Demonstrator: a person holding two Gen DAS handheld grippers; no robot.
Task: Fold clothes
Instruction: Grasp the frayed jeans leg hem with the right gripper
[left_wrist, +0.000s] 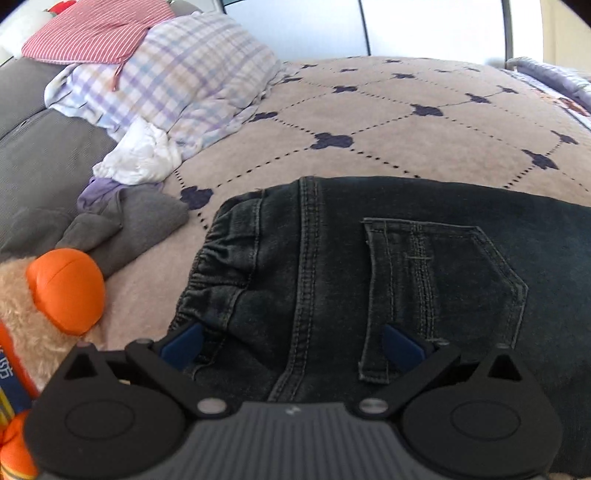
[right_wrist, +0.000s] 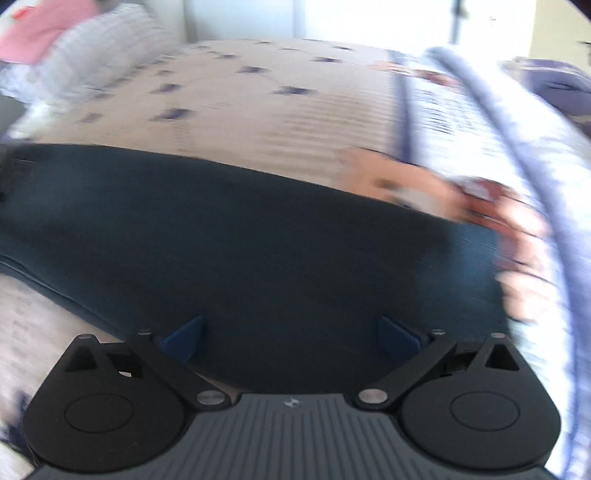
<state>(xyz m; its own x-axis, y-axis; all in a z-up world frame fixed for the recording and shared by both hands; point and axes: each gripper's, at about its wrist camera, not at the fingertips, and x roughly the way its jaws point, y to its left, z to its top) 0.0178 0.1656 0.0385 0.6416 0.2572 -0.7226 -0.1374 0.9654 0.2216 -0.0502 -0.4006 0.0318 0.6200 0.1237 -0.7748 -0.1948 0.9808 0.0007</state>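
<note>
Bed carried dark jeans laid flat, near side, seemingly halved lengthwise; cross-folds judged outstanding. Unfolded clothes heap sat far left. Left hand-held gripper and right hand-held gripper both spread wide over denim, pinching nothing.

A home bedroom: patterned bedspread, plaid pillow, plush toy.

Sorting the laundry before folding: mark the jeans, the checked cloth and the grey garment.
jeans (left_wrist: 436, 266), left wrist view, on the back pocket.
checked cloth (left_wrist: 192, 85), left wrist view, on the middle of the bundle.
grey garment (left_wrist: 147, 218), left wrist view, on its flat upper face.
</note>
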